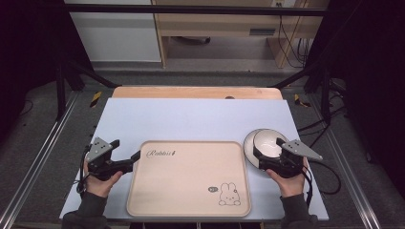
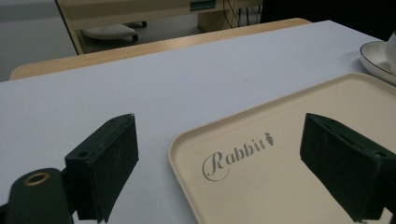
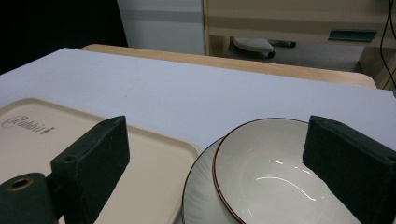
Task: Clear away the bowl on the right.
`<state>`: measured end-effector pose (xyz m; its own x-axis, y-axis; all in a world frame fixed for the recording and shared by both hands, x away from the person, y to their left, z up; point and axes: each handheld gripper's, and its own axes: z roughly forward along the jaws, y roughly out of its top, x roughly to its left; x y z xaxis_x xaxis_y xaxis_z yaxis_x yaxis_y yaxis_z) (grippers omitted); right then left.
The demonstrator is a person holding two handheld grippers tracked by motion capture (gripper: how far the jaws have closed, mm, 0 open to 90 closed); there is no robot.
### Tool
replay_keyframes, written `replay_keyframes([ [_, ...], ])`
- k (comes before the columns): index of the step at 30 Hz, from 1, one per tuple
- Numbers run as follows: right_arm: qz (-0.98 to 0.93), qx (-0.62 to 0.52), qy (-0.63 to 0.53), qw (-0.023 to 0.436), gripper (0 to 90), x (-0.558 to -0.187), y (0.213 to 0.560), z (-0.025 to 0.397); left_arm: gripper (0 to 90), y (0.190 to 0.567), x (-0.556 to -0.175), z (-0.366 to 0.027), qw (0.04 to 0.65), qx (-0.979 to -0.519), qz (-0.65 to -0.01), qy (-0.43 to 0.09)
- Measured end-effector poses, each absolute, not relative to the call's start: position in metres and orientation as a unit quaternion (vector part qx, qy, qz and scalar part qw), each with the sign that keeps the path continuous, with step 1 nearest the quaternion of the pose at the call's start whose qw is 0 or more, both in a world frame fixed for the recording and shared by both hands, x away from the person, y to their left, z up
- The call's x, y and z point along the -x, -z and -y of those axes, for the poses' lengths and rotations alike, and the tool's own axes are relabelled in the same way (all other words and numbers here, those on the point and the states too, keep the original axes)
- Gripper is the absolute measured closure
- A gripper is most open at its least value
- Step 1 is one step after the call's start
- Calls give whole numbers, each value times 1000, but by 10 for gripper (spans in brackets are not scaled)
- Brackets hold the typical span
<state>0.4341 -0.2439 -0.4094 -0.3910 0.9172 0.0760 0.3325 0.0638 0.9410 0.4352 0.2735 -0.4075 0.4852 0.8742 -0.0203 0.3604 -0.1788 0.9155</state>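
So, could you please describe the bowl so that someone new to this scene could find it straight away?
Start at the big beige tray with the rabbit drawing, mid-table. Just off its far right corner a white plate lies on the pale table cover. The bowl sits on that plate, before the right gripper: glossy white, empty, with a thin dark-red rim line.

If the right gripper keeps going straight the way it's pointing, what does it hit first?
Most likely the bowl, which sits on a plate directly between the open jaws of the right gripper. How high the gripper rides above the rim is unclear.

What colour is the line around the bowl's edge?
The bowl is cream-white with a thin reddish-brown rim line, clearest in the right gripper view.
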Motion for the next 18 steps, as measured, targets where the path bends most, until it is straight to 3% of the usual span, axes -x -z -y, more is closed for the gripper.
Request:
replay_keyframes([
  [18, -676, -468, -493, 285, 74, -437, 411, 240, 112, 408, -434, -270, 477, -721, -426, -267],
])
